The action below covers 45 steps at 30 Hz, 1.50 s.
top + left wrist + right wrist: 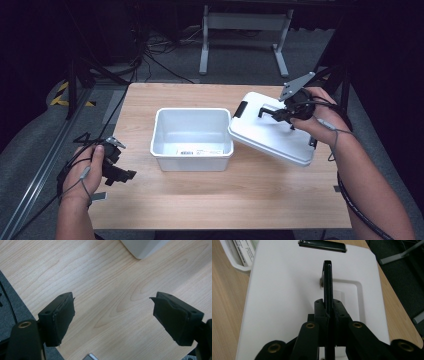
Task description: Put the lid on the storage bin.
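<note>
Wooden tabletop (225, 195) is carrying our open white bin (192, 137). High view: our right gripper (280, 114) is lifting the lid (270, 132), tilted. Left gripper view: left gripper (113, 315) is idling, jaws apart. Right gripper view: we are clamping the lid's black handle (327, 280); keep squeezing, level it.

worktop (210, 200) — pale wood with visible grain, smooth matt finish. bin (191, 137) and lid (272, 130) — white plastic, smooth, faintly glossy; lid handle (327, 282) and latch (322, 245) of black plastic. paper label (200, 151) on the bin wall. right gripper (328, 312) — matt black plastic jaws, brass-coloured metal inserts.
</note>
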{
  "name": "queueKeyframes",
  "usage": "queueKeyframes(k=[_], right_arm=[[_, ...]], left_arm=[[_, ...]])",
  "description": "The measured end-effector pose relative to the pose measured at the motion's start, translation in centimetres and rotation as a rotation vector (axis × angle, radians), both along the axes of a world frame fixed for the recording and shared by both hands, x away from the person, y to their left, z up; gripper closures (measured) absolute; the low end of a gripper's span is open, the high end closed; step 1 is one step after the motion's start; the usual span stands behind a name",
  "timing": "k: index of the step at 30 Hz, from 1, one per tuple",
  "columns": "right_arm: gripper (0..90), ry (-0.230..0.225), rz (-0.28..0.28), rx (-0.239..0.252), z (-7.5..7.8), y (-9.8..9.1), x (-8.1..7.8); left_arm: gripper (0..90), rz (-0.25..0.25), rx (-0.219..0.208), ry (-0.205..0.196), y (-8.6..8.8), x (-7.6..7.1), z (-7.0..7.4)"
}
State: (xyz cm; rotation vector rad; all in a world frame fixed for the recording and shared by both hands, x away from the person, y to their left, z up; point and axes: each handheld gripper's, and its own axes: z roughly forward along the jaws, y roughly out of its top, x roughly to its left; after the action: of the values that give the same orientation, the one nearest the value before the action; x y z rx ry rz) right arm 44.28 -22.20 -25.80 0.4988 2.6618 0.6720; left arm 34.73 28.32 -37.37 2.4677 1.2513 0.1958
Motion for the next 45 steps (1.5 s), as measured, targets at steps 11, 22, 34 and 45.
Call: queueKeyframes(k=[11, 22, 34, 45], right_arm=[[84.5, -0.001, 0.134, 0.009, 0.8, 5.4, 1.4], [84.6, -0.018, 0.224, 0.030, 2.1, 9.3, 2.1], [84.6, -0.018, 0.282, 0.026, 2.2, 13.0, 2.4], [84.6, -0.026, 0.352, 0.013, 1.8, 16.3, 2.5]], left_arm=[[17.8, 0.026, 0.007, -0.004, 0.7, -1.4, -0.1], [17.7, 0.054, -0.003, -0.010, 1.5, -2.5, -0.1], [17.7, 0.052, -0.003, -0.022, 1.8, -2.4, 0.2], [17.4, 0.051, -0.014, -0.023, 1.6, -1.9, 0.3]])
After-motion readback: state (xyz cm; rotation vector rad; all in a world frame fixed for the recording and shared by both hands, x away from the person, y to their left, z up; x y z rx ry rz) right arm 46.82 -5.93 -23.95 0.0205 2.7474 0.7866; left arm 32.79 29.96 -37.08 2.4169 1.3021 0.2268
